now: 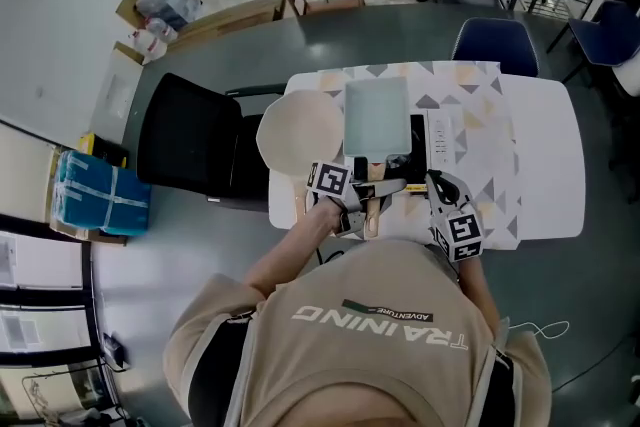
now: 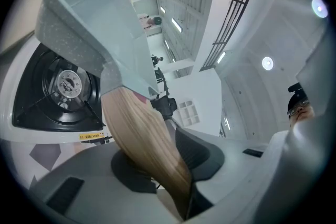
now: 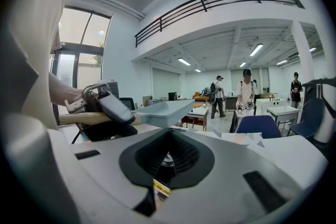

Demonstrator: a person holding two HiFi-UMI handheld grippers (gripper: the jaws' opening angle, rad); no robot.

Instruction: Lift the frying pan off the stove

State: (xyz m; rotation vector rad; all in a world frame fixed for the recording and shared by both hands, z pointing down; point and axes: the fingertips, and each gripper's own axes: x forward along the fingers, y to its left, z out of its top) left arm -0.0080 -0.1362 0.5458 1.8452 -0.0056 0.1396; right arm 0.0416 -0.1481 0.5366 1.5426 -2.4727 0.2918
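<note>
A square pale grey-green frying pan (image 1: pixel 377 118) with a wooden handle (image 1: pixel 372 213) hangs over the white table-top stove (image 1: pixel 437 137). My left gripper (image 1: pixel 372 195) is shut on that handle. In the left gripper view the handle (image 2: pixel 142 139) runs between the jaws of this gripper (image 2: pixel 168 161), and the pan (image 2: pixel 89 13) is raised clear of the black burner (image 2: pixel 65 84). My right gripper (image 1: pixel 436 185) sits just right of the handle, near the stove's front, shut with nothing in it. The right gripper view shows its jaws (image 3: pixel 167 157) together, with the pan (image 3: pixel 163 110) and the left gripper (image 3: pixel 102 105) beyond.
A round cream plate (image 1: pixel 300 130) lies left of the pan on the white table with a patterned cloth (image 1: pixel 530 165). A black chair (image 1: pixel 195 145) stands at the table's left side and a blue chair (image 1: pixel 495 43) behind it. People stand far off in the hall (image 3: pixel 245 93).
</note>
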